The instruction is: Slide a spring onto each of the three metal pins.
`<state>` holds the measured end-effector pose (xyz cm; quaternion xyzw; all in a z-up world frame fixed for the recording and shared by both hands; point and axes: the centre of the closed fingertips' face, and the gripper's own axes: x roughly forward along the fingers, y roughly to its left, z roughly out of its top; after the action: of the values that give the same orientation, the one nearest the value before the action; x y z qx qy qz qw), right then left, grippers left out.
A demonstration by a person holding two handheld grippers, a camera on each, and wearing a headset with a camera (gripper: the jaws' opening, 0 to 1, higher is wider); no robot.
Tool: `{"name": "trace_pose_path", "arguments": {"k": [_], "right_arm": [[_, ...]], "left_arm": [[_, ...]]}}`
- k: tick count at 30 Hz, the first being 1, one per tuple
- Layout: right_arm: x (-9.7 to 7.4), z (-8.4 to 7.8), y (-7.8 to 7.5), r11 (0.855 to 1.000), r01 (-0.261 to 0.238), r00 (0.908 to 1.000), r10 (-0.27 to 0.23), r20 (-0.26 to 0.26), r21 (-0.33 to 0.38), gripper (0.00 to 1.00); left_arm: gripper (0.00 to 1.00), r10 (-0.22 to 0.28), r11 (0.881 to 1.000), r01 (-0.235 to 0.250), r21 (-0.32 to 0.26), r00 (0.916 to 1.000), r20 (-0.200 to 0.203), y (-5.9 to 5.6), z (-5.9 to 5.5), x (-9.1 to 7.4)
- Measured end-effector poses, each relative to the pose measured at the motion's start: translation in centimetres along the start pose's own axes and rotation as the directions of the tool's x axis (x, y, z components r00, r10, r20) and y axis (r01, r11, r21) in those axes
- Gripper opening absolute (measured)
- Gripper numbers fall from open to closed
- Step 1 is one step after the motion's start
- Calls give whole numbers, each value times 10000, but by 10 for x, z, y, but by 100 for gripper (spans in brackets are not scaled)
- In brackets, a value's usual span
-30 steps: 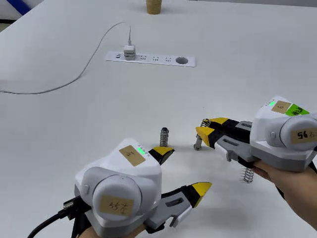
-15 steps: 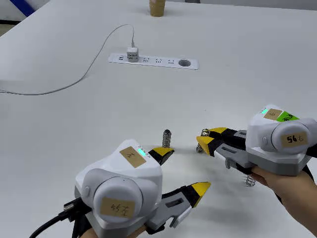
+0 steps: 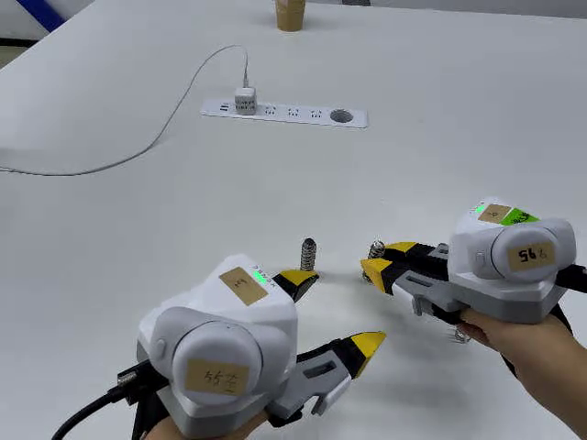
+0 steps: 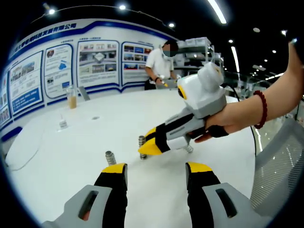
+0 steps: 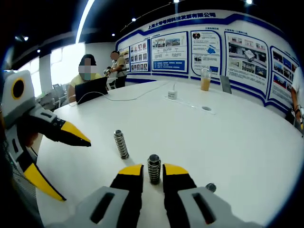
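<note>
Smooth white tabletop [image 3: 138, 211], right gripper [image 5: 153, 170] jaws seemingly pinching a coiled metal spring [image 5: 153, 163], left gripper [image 4: 156, 167] jaws spread wide.

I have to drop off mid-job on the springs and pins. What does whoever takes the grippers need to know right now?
Left gripper: open, holding nothing, low over the white workbench.
Right gripper: jaws closed on an upright coiled grey metal spring, apparently on its pin.
Done: another grey spring stands upright on its pin, just beyond the left gripper's tip.
Unclear: a small grey round-topped piece beside the right gripper; I cannot tell whether it is a pin, a spring or both.
Left: probably check that the held spring is seated, release it, then see to the third piece.
</note>
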<state>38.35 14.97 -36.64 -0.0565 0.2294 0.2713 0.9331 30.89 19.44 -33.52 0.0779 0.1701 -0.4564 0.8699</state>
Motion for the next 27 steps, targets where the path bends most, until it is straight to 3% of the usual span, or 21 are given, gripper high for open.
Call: {"name": "trace_pose_path", "arguments": {"k": [14, 17, 27], "right_arm": [[-38, 20, -2, 9983, 99, 9997, -112, 223, 570, 29], [-49, 24, -5, 9978, 215, 9992, -235, 308, 634, 30], [-80, 21, -13, 9960, 442, 9987, -460, 211, 776, 37]], "left_arm": [[52, 14, 9999, -14, 121, 10000, 2, -2, 4, 1], [52, -76, 9999, 78, -142, 9999, 136, -5, 8, 2], [55, -162, 9997, 163, -186, 9999, 56, -9, 12, 7]]}}
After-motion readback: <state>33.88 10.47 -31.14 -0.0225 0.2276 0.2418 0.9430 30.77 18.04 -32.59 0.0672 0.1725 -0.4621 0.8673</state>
